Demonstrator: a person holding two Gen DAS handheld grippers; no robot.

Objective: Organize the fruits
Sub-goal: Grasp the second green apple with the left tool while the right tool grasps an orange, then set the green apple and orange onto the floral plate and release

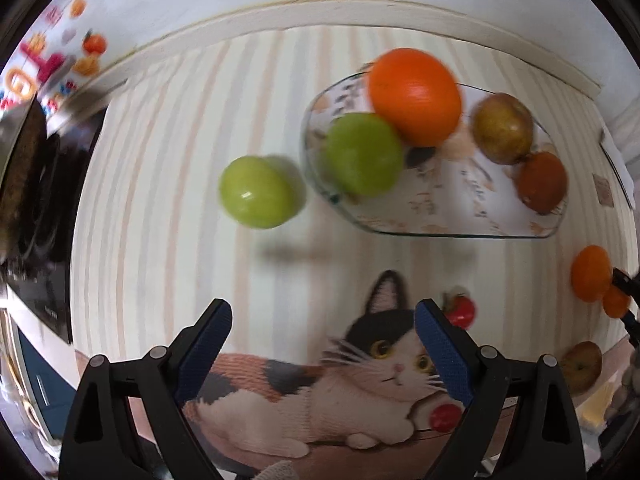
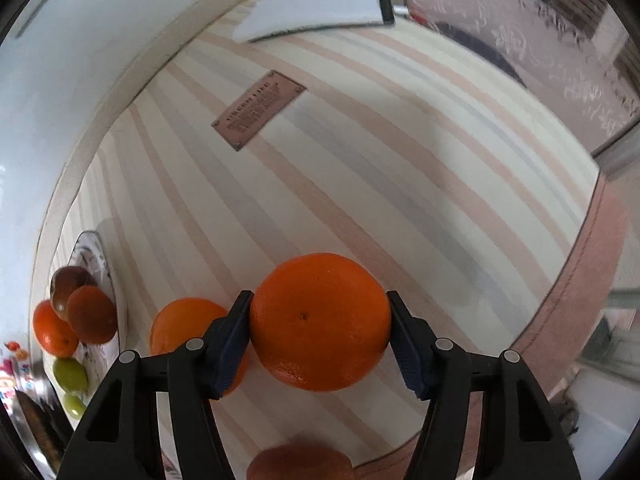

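Note:
My left gripper [image 1: 324, 344] is open and empty above the cat picture on the tablecloth. Ahead of it a green fruit [image 1: 258, 191] lies loose on the cloth, left of a glass plate [image 1: 460, 232]. The plate holds a green fruit [image 1: 362, 153], a large orange [image 1: 414, 96], a yellow-brown apple [image 1: 502, 128] and a dark red-orange fruit [image 1: 542, 182]. My right gripper [image 2: 320, 328] is shut on an orange [image 2: 320, 322]. A second orange [image 2: 184, 326] lies just behind its left finger. That held orange also shows at the right edge of the left wrist view [image 1: 590, 272].
A small red fruit [image 1: 460, 310] and a brownish apple [image 1: 580, 366] lie on the cloth at right. A brownish fruit [image 2: 300, 462] sits below my right gripper. A white folded cloth [image 2: 316, 12] and a brown label [image 2: 260, 110] lie far ahead. Dark objects [image 1: 36, 184] stand at the left.

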